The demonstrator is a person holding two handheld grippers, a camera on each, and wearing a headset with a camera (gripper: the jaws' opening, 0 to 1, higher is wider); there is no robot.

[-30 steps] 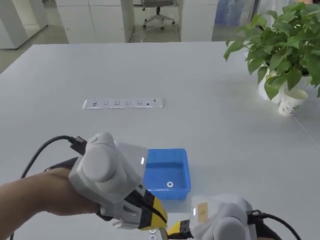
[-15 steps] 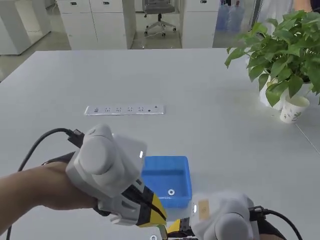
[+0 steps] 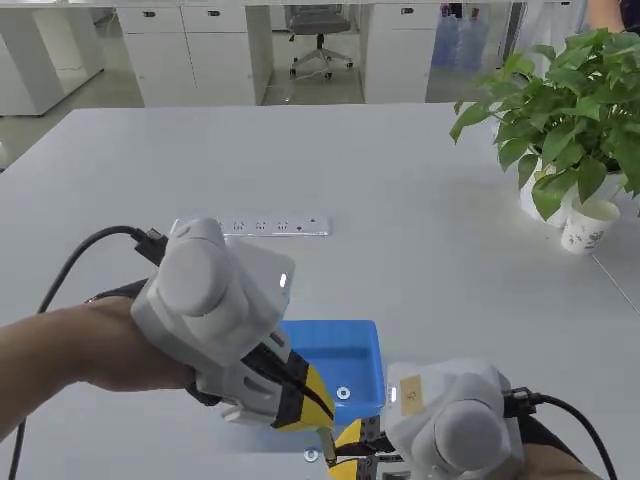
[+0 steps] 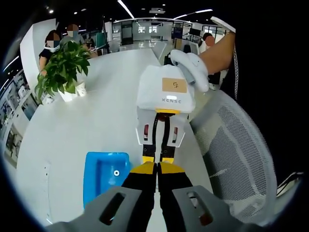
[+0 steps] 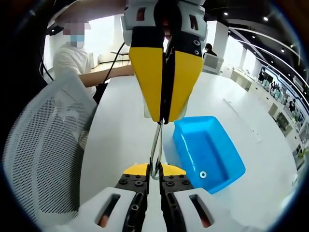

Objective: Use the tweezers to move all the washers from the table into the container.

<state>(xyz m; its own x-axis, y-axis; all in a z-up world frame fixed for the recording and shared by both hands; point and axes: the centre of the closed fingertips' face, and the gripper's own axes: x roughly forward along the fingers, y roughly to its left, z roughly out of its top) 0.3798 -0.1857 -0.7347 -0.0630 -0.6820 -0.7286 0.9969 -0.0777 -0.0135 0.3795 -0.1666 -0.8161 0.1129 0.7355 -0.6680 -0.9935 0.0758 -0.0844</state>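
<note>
- right gripper (image 5: 154, 170): nearest the person, low in the head view; its yellow-tipped jaws are pressed together on the lower end of the tweezers (image 5: 156, 142).
- tweezers: thin metal, spanning the short gap between the two facing grippers, just beside the container's near side.
- left gripper (image 4: 157, 166): held from the left and pointing at the right gripper; jaws closed, pinching the tweezers' other end.
- loose washer (image 3: 312, 456): flat on the table (image 3: 420, 180), just under the meeting jaw tips, outside the container.
- container (image 3: 345, 350): blue rectangular tray, on the table just beyond the grippers.
- washer in the container (image 3: 343, 394): one, lying near the tray's near wall.
- power strip (image 3: 265, 227): white, lying crosswise on the table beyond the container, well apart from it.
- paper cup (image 3: 586, 224): at the far right edge of the table, touching or just beside the plant's pot.
- potted plant (image 3: 560, 100): leafy green, behind the cup.
- office chair (image 3: 320, 30): on the floor past the table's far edge.
</note>
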